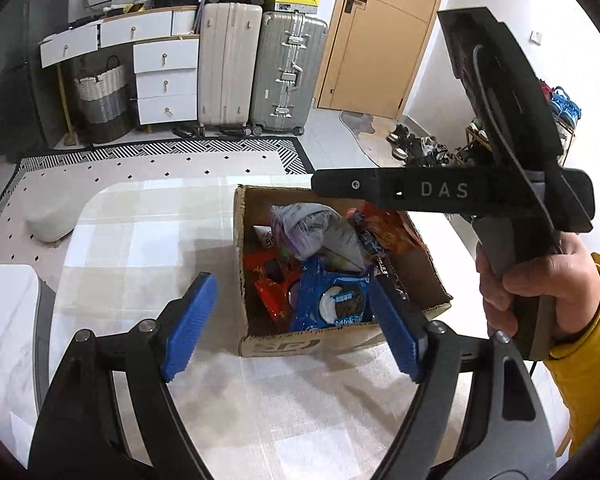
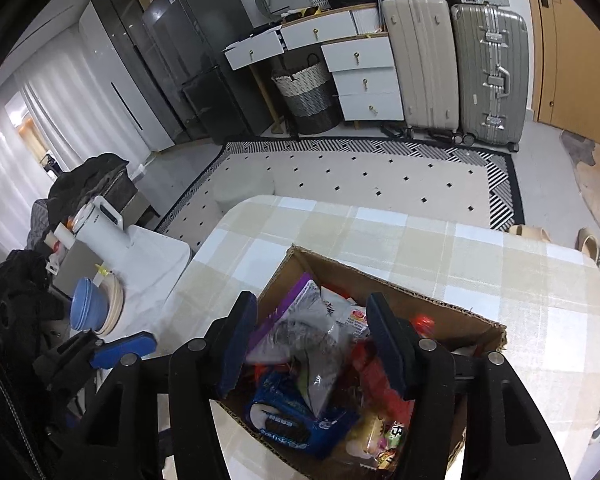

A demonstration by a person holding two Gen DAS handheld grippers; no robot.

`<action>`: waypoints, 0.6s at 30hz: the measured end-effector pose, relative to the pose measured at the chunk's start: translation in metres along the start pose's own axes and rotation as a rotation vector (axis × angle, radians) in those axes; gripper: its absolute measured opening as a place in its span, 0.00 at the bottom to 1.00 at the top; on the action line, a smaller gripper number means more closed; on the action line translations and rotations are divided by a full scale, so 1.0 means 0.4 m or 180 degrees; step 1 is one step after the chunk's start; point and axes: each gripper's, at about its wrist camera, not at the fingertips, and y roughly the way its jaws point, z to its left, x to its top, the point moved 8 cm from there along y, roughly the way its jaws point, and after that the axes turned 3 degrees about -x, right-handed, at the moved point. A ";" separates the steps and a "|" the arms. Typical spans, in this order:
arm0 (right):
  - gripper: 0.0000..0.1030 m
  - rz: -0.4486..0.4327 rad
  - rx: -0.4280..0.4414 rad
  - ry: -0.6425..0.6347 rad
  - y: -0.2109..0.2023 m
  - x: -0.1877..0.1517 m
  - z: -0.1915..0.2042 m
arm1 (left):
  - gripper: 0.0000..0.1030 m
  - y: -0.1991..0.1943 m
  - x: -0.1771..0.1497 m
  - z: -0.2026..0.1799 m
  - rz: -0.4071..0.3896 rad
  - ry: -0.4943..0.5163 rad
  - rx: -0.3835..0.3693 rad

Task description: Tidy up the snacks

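Note:
An open cardboard box [image 1: 284,344] [image 2: 440,312] full of snacks stands on the check-cloth table [image 1: 148,240] [image 2: 420,248]. Inside lie a blue Oreo pack [image 1: 336,304] [image 2: 292,420], a grey and purple bag [image 1: 320,232] [image 2: 312,340] and red packets [image 1: 272,284] [image 2: 380,376]. My left gripper [image 1: 296,326] hovers open before the box's near left corner, nothing between its blue pads. My right gripper [image 2: 312,344] hangs over the box, its fingers apart above the grey bag and not pressing it. A hand [image 1: 540,292] in a yellow sleeve holds the right tool.
A white side table [image 2: 156,264] left of the main table carries a white kettle [image 2: 100,224] and stacked bowls [image 2: 92,312]. On the floor beyond are a patterned rug [image 2: 360,176], suitcases [image 1: 260,72], white drawers [image 1: 164,80], a woven basket [image 1: 104,100] and shoes [image 1: 416,144] by the door.

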 end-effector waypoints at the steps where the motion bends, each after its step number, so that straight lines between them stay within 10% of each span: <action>1: 0.57 -0.0025 0.0008 0.0004 -0.008 0.001 0.004 | 0.75 -0.008 -0.002 0.003 -0.0004 -0.0006 0.0001; 18: 0.64 -0.0701 -0.0013 0.0005 -0.273 -0.080 0.061 | 0.77 -0.172 -0.045 -0.016 -0.0300 -0.0060 0.0303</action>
